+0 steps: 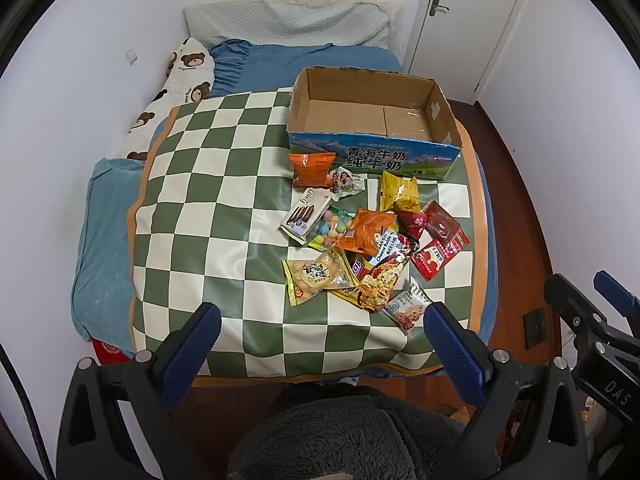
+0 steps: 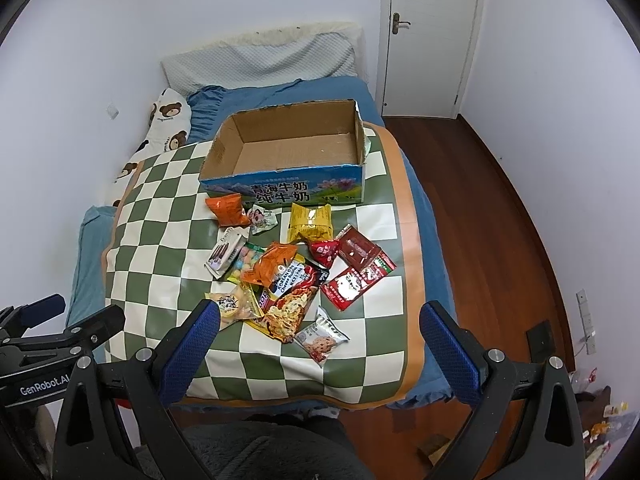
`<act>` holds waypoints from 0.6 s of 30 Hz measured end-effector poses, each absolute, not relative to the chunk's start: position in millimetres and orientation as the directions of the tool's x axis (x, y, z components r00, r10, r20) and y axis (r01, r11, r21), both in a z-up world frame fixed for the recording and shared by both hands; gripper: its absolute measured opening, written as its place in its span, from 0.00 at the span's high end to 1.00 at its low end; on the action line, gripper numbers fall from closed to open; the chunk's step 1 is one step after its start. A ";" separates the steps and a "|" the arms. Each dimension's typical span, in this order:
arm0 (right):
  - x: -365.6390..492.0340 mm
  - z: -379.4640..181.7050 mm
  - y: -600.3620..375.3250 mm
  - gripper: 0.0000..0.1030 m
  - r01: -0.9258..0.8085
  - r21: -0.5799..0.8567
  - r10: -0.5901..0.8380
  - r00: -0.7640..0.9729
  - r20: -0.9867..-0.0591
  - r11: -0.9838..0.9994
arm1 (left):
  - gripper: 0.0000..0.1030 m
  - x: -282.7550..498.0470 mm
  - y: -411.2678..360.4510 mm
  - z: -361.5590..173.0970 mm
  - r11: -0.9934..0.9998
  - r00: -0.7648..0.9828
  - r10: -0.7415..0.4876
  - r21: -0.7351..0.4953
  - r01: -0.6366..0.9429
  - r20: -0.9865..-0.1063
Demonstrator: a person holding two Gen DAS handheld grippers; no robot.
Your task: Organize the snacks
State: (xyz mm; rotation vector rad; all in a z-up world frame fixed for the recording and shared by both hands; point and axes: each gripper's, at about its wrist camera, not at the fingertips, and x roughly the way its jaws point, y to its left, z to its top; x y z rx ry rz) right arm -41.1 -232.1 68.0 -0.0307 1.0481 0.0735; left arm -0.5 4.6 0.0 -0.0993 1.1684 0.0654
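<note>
Several snack packets lie in a loose heap on a green-and-white checkered mat [image 1: 208,184] [image 2: 160,208] spread over a bed. Among them are an orange bag [image 1: 313,169] [image 2: 229,210], a yellow bag [image 1: 399,191] [image 2: 311,222], a noodle pack [image 1: 385,272] [image 2: 291,300] and a cookie pouch [image 1: 408,309] [image 2: 321,338]. Behind the heap stands an empty open cardboard milk box [image 1: 372,160] [image 2: 288,194]. My left gripper [image 1: 320,322] hovers open near the mat's front edge, holding nothing. My right gripper [image 2: 320,320] is open too, above the nearest packets.
The bed carries a blue sheet [image 1: 280,64], a bear-print pillow [image 1: 176,88] and a grey pillow [image 1: 288,20]. White walls close the left side. A wooden floor [image 2: 500,220] and a door [image 2: 432,32] lie to the right. A person's dark fleece garment [image 1: 340,436] fills the bottom.
</note>
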 end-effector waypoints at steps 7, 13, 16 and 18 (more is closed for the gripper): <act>-41.2 69.3 -229.4 0.01 -0.081 0.017 0.055 0.498 -0.865 0.997 | 0.00 2.6 7.8 1.1 0.994 0.392 -0.002 -0.045 -0.101 -0.920; -40.2 69.3 -229.7 0.01 -0.086 0.023 0.063 0.502 -0.862 0.996 | 0.00 7.1 4.7 3.5 0.994 0.396 0.002 -0.041 -0.101 -0.918; -40.0 70.0 -228.3 0.01 -0.087 0.023 0.064 0.504 -0.862 0.996 | 0.00 8.7 5.6 5.0 0.994 0.397 0.002 -0.042 -0.102 -0.918; -39.5 70.4 -228.1 0.01 -0.087 0.025 0.065 0.503 -0.862 0.996 | 0.00 7.7 6.2 5.1 0.994 0.397 0.000 -0.044 -0.101 -0.918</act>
